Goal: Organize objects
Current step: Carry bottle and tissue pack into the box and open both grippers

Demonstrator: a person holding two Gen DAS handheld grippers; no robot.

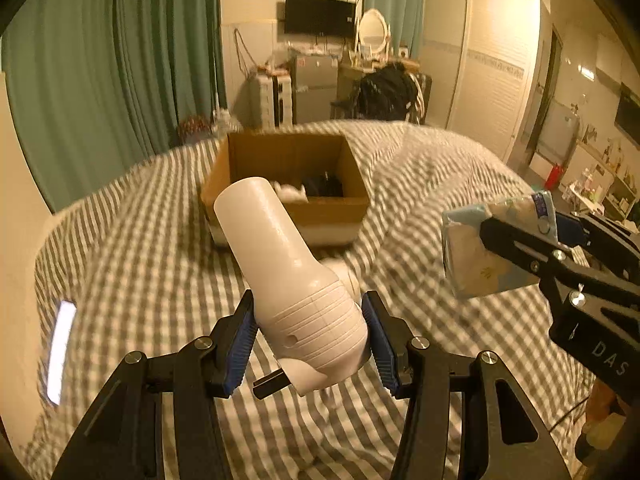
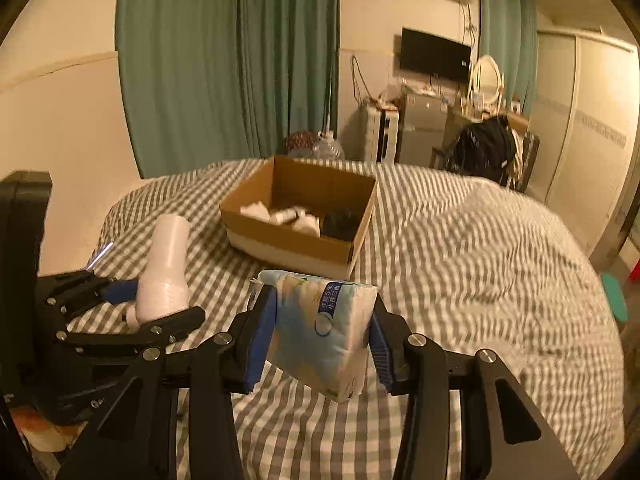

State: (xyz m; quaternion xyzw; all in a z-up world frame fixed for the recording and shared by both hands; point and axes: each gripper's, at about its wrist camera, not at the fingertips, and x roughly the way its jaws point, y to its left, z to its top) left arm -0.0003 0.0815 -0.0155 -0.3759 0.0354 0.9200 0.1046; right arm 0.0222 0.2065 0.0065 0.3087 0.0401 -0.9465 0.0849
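Observation:
My left gripper (image 1: 310, 316) is shut on a white hair dryer (image 1: 288, 272), nozzle pointing up and away, held above the striped bed; it also shows in the right wrist view (image 2: 164, 276). My right gripper (image 2: 320, 328) is shut on a light blue tissue pack (image 2: 324, 332), also seen at the right of the left wrist view (image 1: 488, 252). An open cardboard box (image 1: 292, 212) (image 2: 352, 216) sits on the bed ahead of both grippers, holding white items and a black object.
The bed has a grey-and-white checked cover (image 2: 460, 260). A glowing phone (image 1: 60, 352) lies at its left edge. Green curtains (image 2: 224, 60), a small fridge (image 2: 420, 128), a chair with dark clothes (image 2: 488, 148) and a wardrobe (image 1: 492, 68) stand beyond.

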